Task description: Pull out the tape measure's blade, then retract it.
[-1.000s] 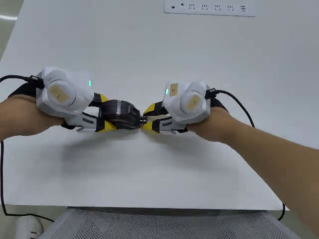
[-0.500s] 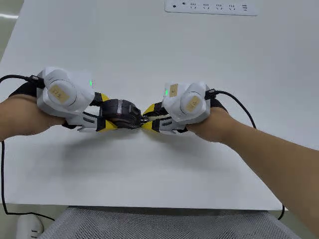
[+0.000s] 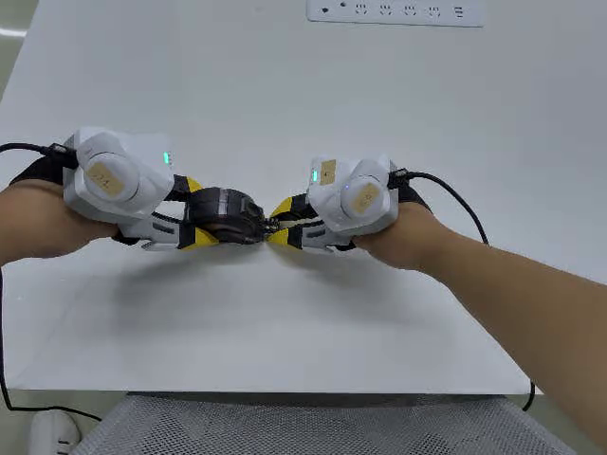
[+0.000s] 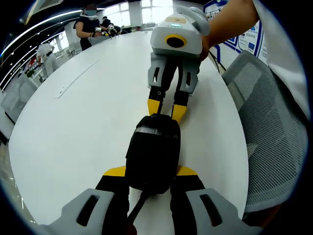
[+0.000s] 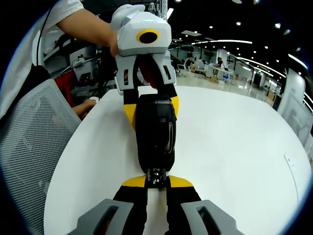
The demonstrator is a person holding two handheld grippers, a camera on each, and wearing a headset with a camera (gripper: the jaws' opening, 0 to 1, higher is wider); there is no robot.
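Nearest the person, a grey mesh chair seat sits below the edge of the white workbench top. Low over that top, towards its near edge, is the black, rounded plastic tape measure case; I cannot tell whether it rests on the surface. The left gripper, white-bodied with yellow-tipped black fingers, is clamped across the case's flanks. The right gripper faces it, its fingers pressed together on the small metal hook tab, which sits right at the case mouth, so the pull looks barely begun. The tab is a thin purchase: a crooked or jerky pull could let it slip free and snap home, or drag the case out of the left grip. Beyond, a white power strip lies at the far edge
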